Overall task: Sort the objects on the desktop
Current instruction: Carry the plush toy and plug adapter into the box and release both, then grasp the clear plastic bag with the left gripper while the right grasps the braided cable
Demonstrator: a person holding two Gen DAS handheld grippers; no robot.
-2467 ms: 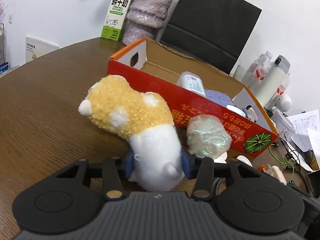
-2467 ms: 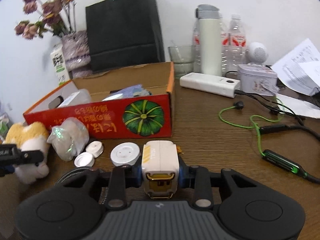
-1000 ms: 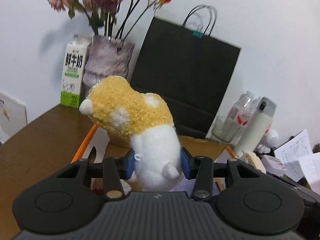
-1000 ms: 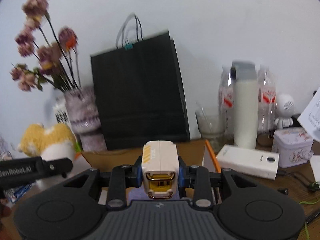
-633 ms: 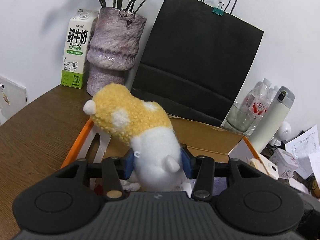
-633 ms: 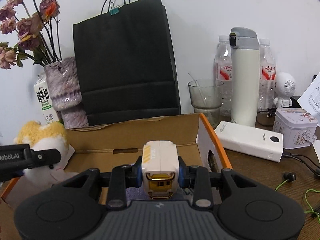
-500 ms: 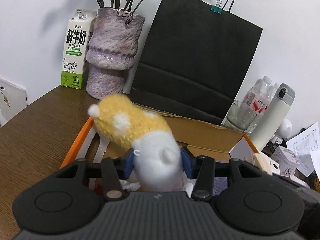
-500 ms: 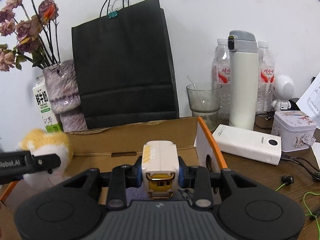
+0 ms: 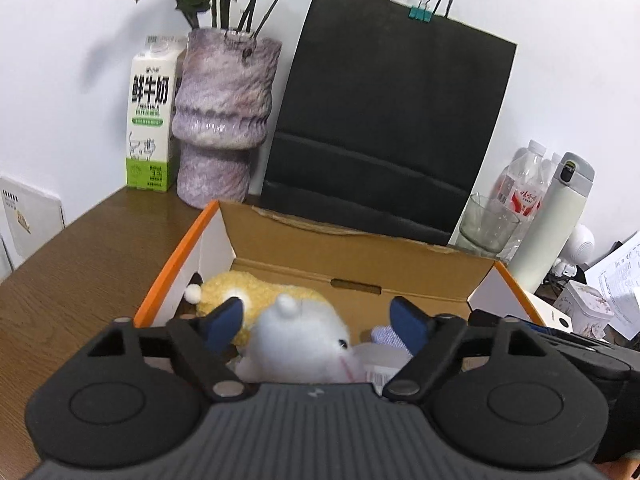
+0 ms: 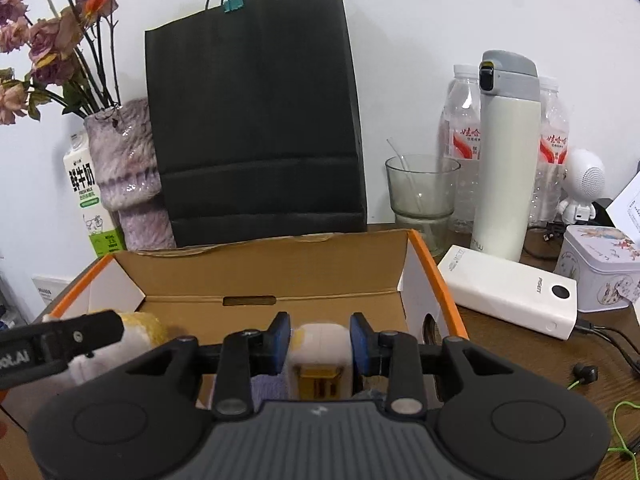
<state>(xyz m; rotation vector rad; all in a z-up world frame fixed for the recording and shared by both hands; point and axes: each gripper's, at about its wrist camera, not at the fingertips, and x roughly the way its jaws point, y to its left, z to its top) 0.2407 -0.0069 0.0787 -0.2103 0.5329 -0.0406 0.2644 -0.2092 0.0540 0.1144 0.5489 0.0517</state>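
Observation:
My left gripper (image 9: 316, 322) is open above the orange-rimmed cardboard box (image 9: 360, 258). The yellow and white plush toy (image 9: 280, 320) lies loose inside the box at its left end, between and below the spread blue pads. My right gripper (image 10: 319, 340) has its pads slightly apart beside the white and gold charger (image 10: 320, 354), which looks blurred and free between them over the box (image 10: 260, 276). The plush also shows at the left in the right wrist view (image 10: 140, 332), behind the left gripper's finger (image 10: 64, 338).
A black paper bag (image 9: 384, 132), a purple vase (image 9: 224, 120) and a milk carton (image 9: 150, 112) stand behind the box. A glass (image 10: 420, 196), a white flask (image 10: 504, 152), bottles, a power bank (image 10: 508, 292), a tin (image 10: 600, 272) and cables lie to the right.
Both grippers carried their objects up over the box. The left gripper opened and the plush dropped into the box. The right gripper's pads have parted from the charger.

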